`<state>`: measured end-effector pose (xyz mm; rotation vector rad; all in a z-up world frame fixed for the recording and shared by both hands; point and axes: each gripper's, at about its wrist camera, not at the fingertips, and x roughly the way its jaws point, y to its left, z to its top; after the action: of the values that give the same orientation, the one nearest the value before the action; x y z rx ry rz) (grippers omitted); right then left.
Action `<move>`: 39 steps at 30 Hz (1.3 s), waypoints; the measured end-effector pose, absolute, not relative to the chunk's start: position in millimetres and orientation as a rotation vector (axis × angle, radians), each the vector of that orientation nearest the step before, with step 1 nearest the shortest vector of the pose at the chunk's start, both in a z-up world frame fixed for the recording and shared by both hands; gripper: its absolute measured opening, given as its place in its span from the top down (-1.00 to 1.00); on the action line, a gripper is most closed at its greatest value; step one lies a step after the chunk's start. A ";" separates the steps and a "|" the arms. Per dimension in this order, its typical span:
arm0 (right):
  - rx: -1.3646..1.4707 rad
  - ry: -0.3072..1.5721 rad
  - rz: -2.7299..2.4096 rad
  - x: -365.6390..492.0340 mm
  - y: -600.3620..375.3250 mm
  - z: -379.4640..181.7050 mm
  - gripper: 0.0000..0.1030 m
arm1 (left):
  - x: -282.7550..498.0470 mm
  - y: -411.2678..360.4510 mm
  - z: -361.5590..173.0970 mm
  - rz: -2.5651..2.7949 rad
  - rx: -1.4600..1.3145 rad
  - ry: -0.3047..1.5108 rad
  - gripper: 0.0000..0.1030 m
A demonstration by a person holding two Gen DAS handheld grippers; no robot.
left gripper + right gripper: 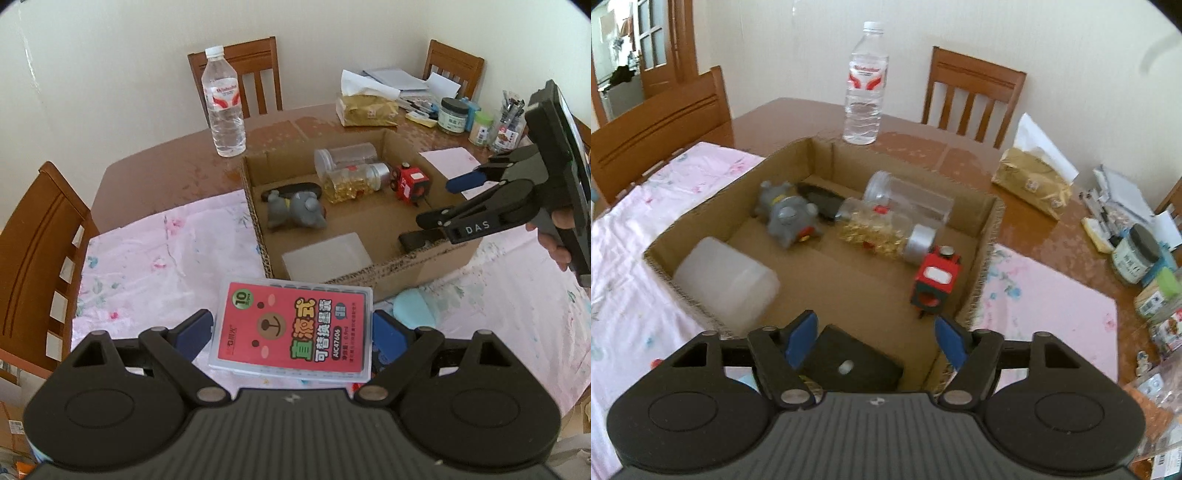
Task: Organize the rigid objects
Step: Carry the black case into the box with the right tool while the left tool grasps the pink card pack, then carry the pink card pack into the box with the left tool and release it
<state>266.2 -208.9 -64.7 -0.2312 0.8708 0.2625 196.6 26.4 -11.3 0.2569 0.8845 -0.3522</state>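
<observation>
My left gripper (293,325) is shut on a clear flat case with a red bear label (291,328), held by its two long sides above the pink cloth, just short of the cardboard box (255,206). My right gripper (875,332) stands open over the box's near corner (979,291). A black block with a silver dot (849,365) lies under it on the box floor, free of the pads. The box also holds a grey toy (786,214), a capsule jar (875,229), an empty clear jar (912,199), a red toy train (934,280) and a translucent white tub (727,280).
A water bottle (223,103) stands behind the box. Wooden chairs (33,258) ring the table. A tissue pack (365,107), jars and stationery (454,114) crowd the far right. A pale blue object (413,310) lies on the pink cloth (147,266) by the box's front wall.
</observation>
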 end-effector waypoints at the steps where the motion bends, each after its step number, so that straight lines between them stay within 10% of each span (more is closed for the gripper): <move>1: -0.230 0.874 0.244 266.7 -210.8 -63.7 -0.76 | 198.5 26.3 -11.4 -0.350 0.256 0.885 -0.77; 3: -0.213 0.856 0.225 261.3 -215.7 -58.3 -1.00 | 201.5 25.4 -10.6 -0.351 0.256 0.886 -0.77; 39: 0.003 0.858 0.057 159.2 -253.6 -23.7 -1.00 | 293.4 -91.6 -22.6 -0.447 0.272 0.801 -0.94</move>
<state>159.2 -253.6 -23.7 0.0027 0.8578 0.0574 293.4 -91.6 -22.6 0.2723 0.8008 -0.4471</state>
